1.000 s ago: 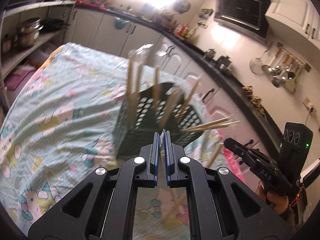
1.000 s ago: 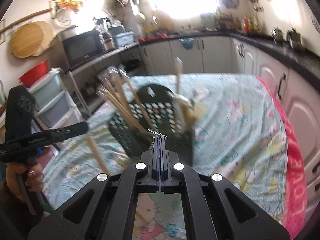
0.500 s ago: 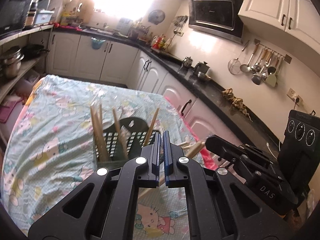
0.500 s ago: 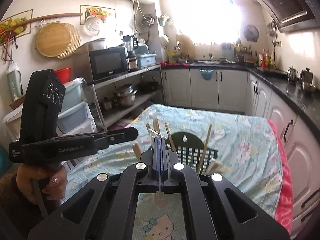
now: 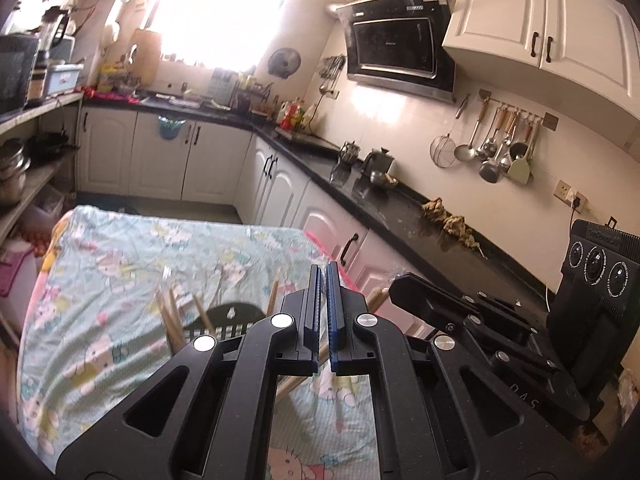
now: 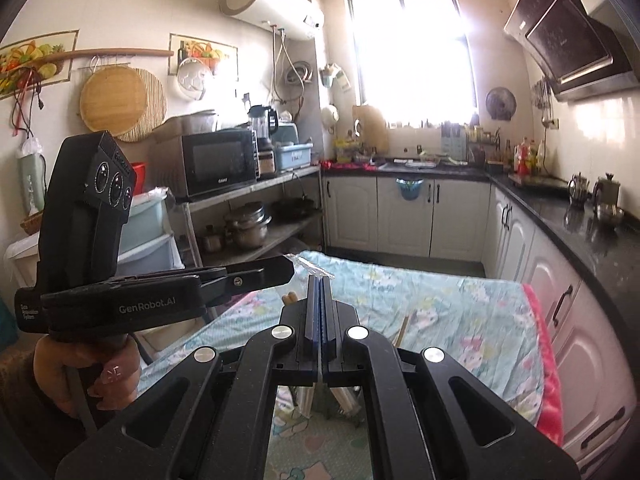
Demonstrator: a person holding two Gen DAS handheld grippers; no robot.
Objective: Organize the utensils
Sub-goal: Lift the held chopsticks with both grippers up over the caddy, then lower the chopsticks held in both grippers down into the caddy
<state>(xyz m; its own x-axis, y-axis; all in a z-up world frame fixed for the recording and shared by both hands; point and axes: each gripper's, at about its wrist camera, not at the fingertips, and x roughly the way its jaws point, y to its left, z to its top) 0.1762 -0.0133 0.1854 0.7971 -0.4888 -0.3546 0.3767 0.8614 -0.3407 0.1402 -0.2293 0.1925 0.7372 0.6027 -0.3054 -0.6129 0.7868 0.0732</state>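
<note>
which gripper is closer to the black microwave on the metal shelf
Left. The left gripper is on the shelf side, toward the black microwave; the right gripper is beside it, on the side toward the black countertop.

Daylight is flooding in through the kitchen window (image 6: 412,48), blowing it out to pure white and washing the nearby wall in haze. Glare is shining off the black countertop (image 5: 384,204) and tiled wall (image 5: 400,120). The patterned tablecloth (image 5: 120,264) is looking soft and slightly blurred. Fisheye distortion is curving cabinets (image 5: 540,28) and darkening every corner.
</note>
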